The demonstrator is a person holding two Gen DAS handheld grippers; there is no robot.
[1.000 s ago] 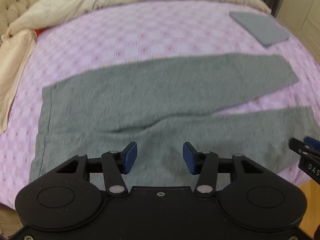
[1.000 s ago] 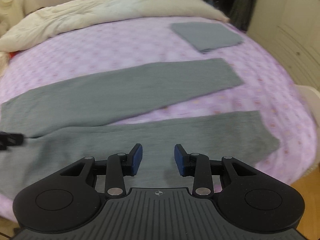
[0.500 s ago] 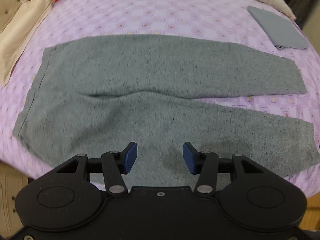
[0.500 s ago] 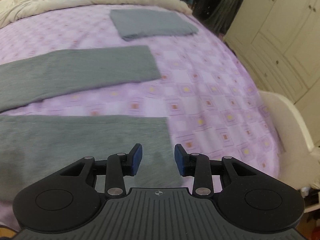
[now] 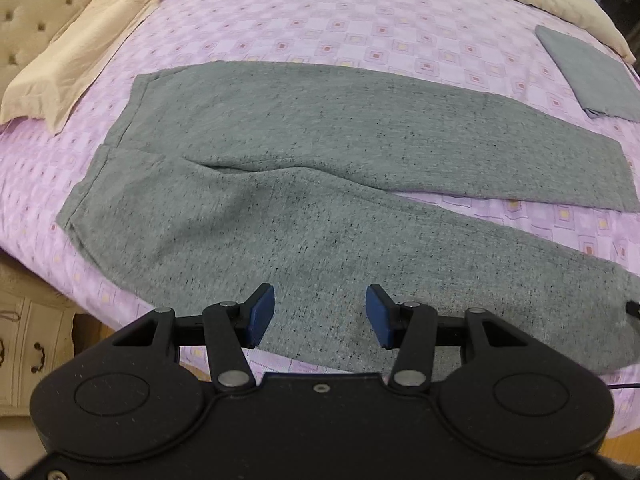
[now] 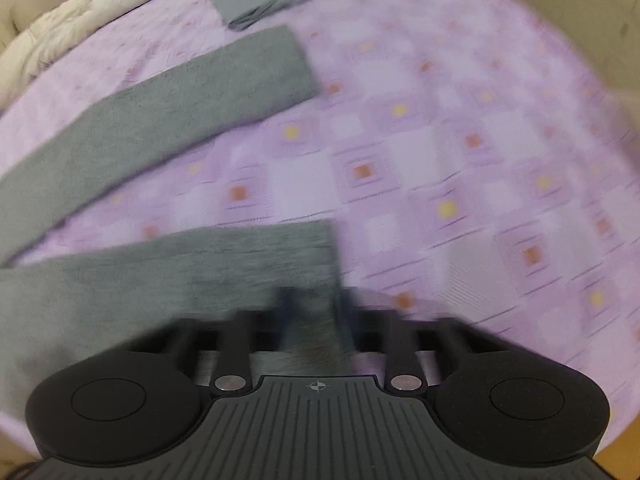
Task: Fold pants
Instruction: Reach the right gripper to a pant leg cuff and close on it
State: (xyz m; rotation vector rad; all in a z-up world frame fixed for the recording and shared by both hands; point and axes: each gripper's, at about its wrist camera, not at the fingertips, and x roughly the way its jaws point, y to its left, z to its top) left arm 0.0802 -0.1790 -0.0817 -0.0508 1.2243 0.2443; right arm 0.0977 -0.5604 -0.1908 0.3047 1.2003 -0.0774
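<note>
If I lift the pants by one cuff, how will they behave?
Probably floppy: the pants lie flat with soft creases at the crotch, so the leg should drape and trail. The fuzzy knit likely grips the sheet, dragging rather than sliding. Unlikely to slip from the jaws.

A bed (image 5: 320,12) with a purple checked sheet adjoins a tufted beige headboard (image 5: 36,20) and a cream drawer unit (image 5: 28,340).
</note>
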